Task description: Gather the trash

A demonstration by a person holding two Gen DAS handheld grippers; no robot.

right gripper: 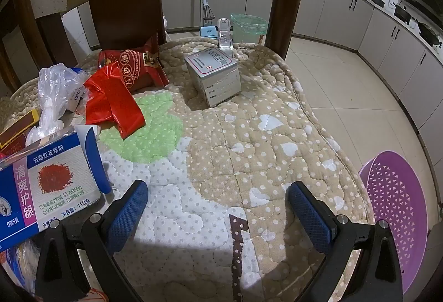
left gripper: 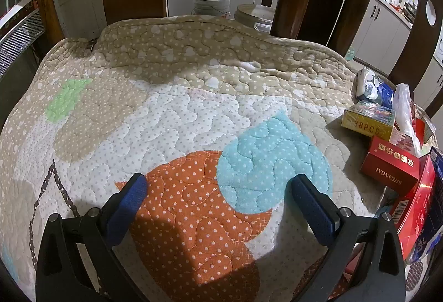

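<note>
With both the left gripper (left gripper: 217,187) and right gripper (right gripper: 217,192) wide open and empty above the quilted dotted cushion (right gripper: 249,135), the right should close on the crumpled red plastic wrapper (right gripper: 113,104) by its loose edge, then carry it to the purple perforated plastic basket (right gripper: 393,219) beside the seat

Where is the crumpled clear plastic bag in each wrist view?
Left wrist: the crumpled clear plastic bag is at the far right, just behind the yellow box.
Right wrist: upper left, beside the red wrapper.
Shared landmark: the dotted quilt.
</note>
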